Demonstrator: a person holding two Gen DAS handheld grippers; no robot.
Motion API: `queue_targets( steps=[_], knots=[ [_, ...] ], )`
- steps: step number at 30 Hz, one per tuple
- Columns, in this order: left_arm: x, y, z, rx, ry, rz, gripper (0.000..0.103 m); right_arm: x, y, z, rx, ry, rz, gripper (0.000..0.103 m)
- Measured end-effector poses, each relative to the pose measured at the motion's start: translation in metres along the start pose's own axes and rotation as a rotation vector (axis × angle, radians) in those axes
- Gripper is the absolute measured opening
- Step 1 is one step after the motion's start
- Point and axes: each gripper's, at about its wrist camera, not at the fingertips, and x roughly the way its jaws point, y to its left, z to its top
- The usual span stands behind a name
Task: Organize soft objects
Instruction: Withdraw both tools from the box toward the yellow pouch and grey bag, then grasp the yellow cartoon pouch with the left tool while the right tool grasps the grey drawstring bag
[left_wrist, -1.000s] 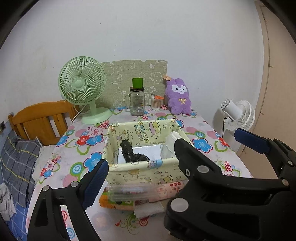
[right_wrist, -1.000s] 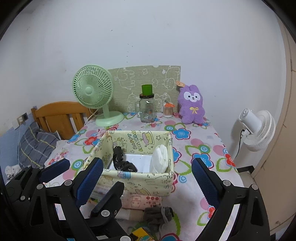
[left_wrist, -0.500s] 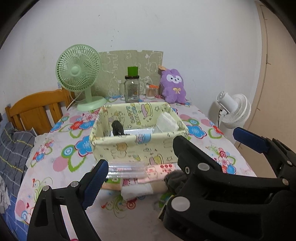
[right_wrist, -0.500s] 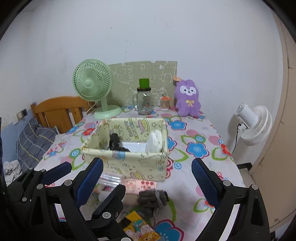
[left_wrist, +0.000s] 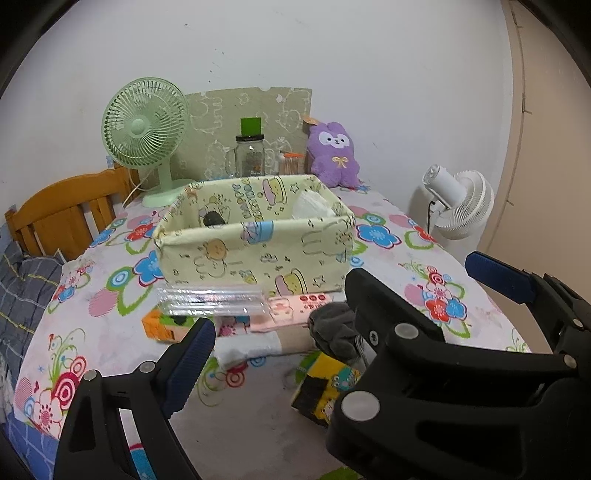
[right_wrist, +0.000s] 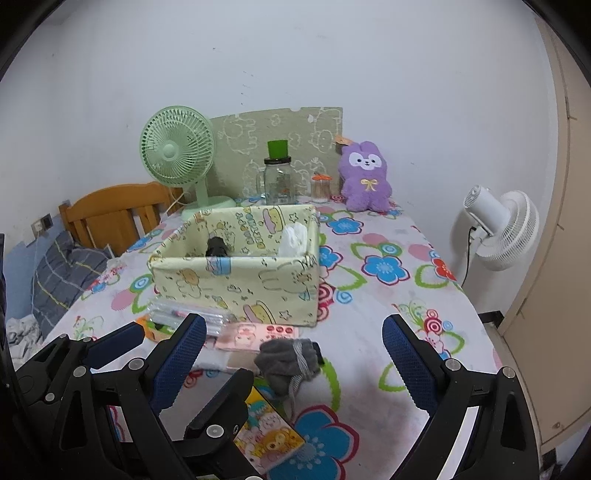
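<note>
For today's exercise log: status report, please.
Both grippers open, empty: left, right. Grey sock lies before the bin. Yellow pack beside it.

Tablecloth (right_wrist: 388, 295): matt printed cloth, floral. Storage box (right_wrist: 236, 280): soft fabric walls, matt, cartoon print. Grey sock bundle (right_wrist: 288, 363): knitted, fuzzy. Purple rabbit toy (right_wrist: 365, 177): plush pile. Clear packet (left_wrist: 210, 299): glossy plastic film. Jar (right_wrist: 277, 182): clear glass, dark lid. Green fan (right_wrist: 177, 151): smooth plastic. White fan (right_wrist: 506, 229): smooth plastic. Chair back (right_wrist: 114, 210): varnished wood. Gripper pads (right_wrist: 177, 365): blue, textured, possibly rubber; black frames matt plastic with metal rivets.
</note>
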Motion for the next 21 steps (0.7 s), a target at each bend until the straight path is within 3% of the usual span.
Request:
queue_targets(
  steps=[21],
  knots=[
    [0.026, -0.022, -0.041, 0.028, 0.05, -0.046, 0.094, 0.013, -0.023, -0.049, 0.032, 0.049, -0.021, 0.098]
  ],
)
